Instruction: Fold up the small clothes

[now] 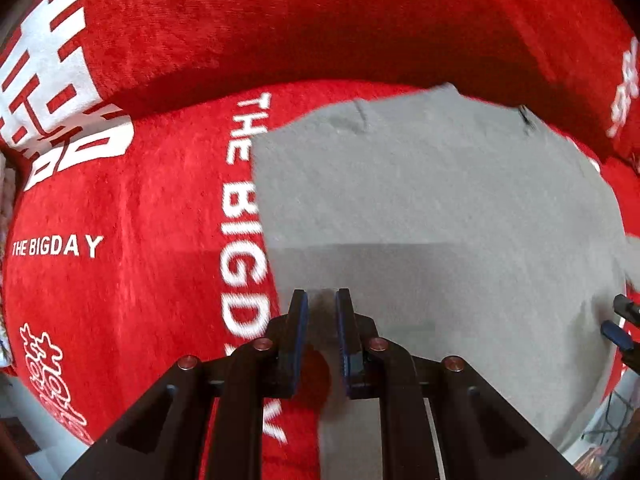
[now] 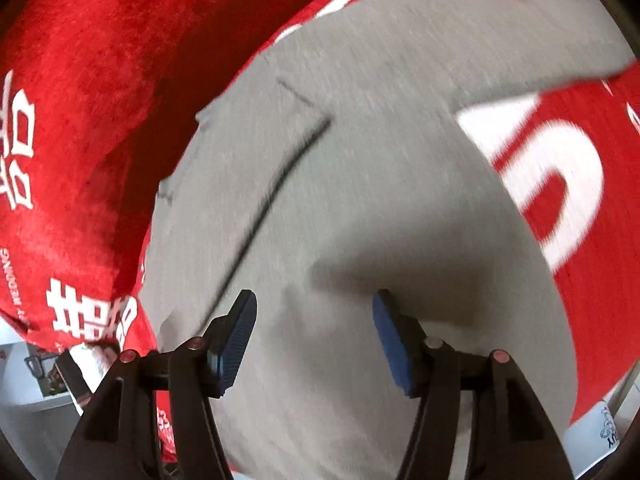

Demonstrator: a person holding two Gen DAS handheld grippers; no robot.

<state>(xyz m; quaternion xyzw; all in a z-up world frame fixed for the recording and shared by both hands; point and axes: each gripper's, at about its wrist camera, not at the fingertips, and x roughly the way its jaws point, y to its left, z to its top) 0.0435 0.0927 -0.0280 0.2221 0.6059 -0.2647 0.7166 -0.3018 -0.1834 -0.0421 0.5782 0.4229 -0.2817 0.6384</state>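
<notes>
A grey garment (image 1: 440,208) lies spread on a red plush cover (image 1: 132,216) with white lettering. In the left wrist view my left gripper (image 1: 321,296) points down at the garment's near left edge, its jaws nearly together with a fold of grey cloth pinched at the tips. In the right wrist view my right gripper (image 2: 314,300) stands open just above the grey garment (image 2: 360,184), with nothing between its blue pads (image 2: 240,336). A dark seam line (image 2: 276,192) runs across the cloth ahead of it. The right gripper's blue pads (image 1: 618,334) also show at the right edge of the left wrist view.
The red cover rises into a padded back (image 1: 280,28) behind the garment. A sleeve or flap of the garment (image 2: 560,28) reaches to the upper right. Beyond the cover's edge I see a pale floor and small clutter (image 2: 44,376) at lower left.
</notes>
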